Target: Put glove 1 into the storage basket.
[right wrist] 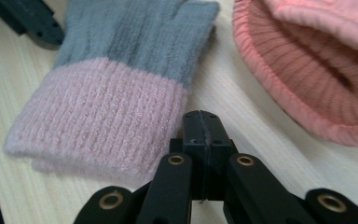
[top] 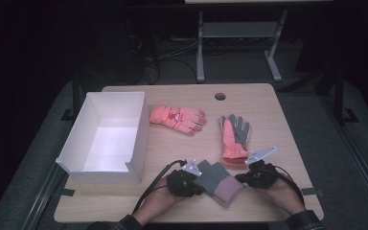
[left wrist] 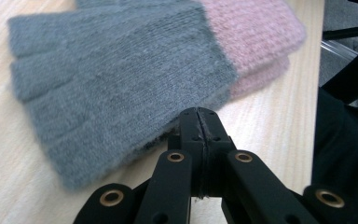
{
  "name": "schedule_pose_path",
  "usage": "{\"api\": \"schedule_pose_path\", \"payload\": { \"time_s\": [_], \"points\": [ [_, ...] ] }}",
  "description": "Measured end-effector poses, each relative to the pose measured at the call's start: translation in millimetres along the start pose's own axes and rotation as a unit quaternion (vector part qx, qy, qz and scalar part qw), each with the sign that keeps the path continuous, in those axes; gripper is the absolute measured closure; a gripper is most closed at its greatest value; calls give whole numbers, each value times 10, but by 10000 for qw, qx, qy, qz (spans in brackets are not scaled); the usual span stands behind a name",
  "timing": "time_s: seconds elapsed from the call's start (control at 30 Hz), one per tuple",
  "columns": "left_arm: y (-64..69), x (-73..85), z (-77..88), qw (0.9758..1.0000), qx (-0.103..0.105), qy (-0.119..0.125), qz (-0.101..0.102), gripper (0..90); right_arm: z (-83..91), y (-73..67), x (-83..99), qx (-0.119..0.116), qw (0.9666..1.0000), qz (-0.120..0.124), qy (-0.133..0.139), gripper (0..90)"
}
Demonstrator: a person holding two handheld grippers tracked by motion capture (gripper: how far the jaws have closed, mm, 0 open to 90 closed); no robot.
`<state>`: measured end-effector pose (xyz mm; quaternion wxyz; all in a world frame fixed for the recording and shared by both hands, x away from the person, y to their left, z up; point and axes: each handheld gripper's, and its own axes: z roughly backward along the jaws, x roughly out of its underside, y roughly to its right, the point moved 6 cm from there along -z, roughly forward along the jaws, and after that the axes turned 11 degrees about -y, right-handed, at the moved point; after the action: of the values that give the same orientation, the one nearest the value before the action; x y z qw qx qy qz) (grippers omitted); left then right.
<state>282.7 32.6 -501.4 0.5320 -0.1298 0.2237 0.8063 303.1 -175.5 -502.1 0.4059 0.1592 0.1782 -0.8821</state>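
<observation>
Two claws sit at the near edge of the wooden surface (top: pixel 268 103), one on each side of a knitted grey glove with a pink cuff (top: pixel 215 182). The left claw (top: pixel 191 184) lies at the grey finger end of that glove; in the left gripper view its jaws are pressed flat together, tips right at the glove's (left wrist: pixel 121 88) lower edge, with no fabric visibly pinched between them. The right claw (top: pixel 249 176) rests just beside the pink cuff; in the right gripper view its jaws are likewise clenched on nothing, tips next to the cuff's (right wrist: pixel 98 116) corner but apart from it. The grey and pink glove appears to be a pair stacked one on the other, since a second pink cuff edge peeks out underneath in both gripper views.

Just beyond the right claw lies a coral glove with a grey palm (top: pixel 235 136), fingers pointing away from the person and its ribbed cuff opening (right wrist: pixel 317 79) close to the right claw. Farther back, near the middle of the surface, a second coral glove (top: pixel 177 118) lies on its side, fingers pointing right. A white open box (top: pixel 76 139) stands at the left of the surface, just beside the left claw's cable
</observation>
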Motion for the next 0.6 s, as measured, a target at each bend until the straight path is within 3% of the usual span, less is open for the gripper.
{"api": "schedule_pose_path", "payload": {
  "time_s": [0.17,0.6],
  "points": [
    [-81,9,44,9999,-108,47,99,896,-34,-69,-22,-110,9999,111,-14,900],
    [-465,51,171,9974,-355,145,604,896,-175,-348,-146,-443,9978,475,-86,900]
  ]
}}
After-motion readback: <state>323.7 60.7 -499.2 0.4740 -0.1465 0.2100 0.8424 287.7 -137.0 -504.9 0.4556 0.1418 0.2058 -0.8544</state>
